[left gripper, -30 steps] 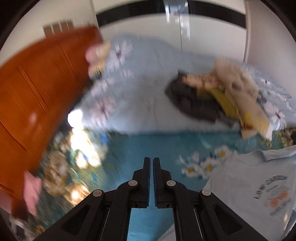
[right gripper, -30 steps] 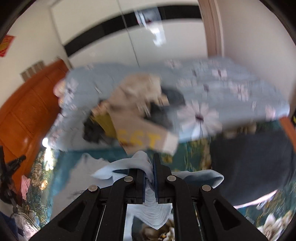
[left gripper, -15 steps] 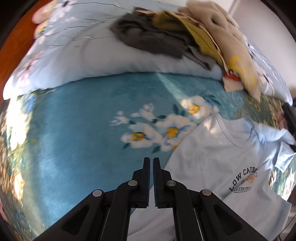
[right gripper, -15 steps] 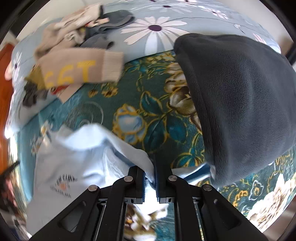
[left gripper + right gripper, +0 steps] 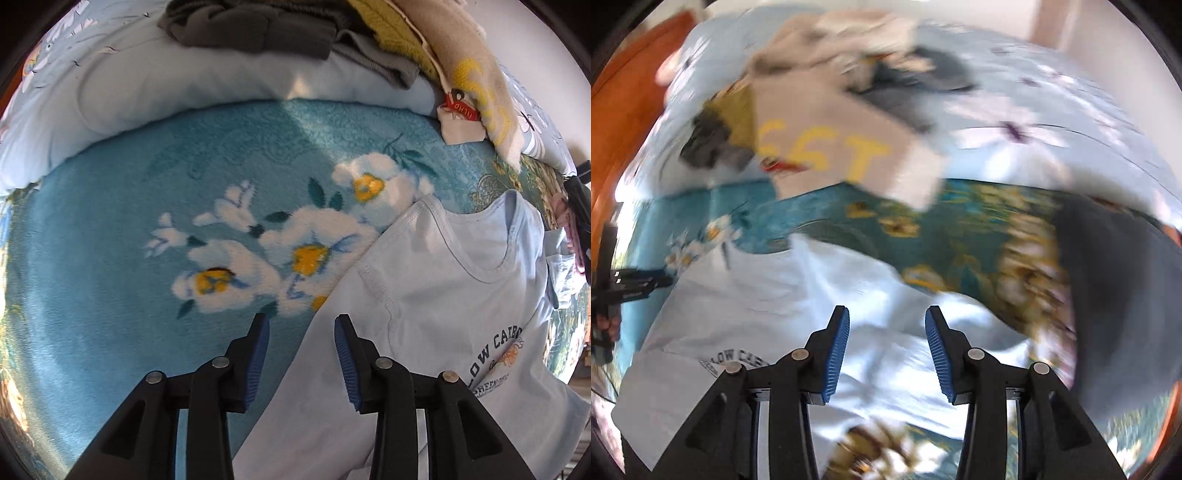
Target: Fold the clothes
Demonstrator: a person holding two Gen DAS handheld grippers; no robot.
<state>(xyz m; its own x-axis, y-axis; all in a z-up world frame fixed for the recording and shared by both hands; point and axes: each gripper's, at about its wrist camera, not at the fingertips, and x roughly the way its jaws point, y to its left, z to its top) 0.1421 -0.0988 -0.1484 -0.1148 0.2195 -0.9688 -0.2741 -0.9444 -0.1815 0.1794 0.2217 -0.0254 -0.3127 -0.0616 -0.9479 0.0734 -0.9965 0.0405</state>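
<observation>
Now that my right fingers have let go of the pale blue T-shirt, it lies spread on the bed's blanket; my left fingers have opened too, straddling its sleeve edge, ready to start folding.

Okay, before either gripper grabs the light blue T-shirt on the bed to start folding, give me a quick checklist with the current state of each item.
1. Left gripper open and holding nothing: ok.
2. Right gripper open and holding nothing: ok.
3. Left gripper lined up on the T-shirt: ok, its fingers straddle the shirt's left edge, one over the blue flowered blanket, one over the shirt.
4. Shirt lying flat: not ok, the right wrist view shows rumpled folds ahead of the right gripper.
5. Shirt apart from the clothes pile: ok, blanket shows between them.
6. Right-side grab point: cannot tell, that view is blurred.
</observation>
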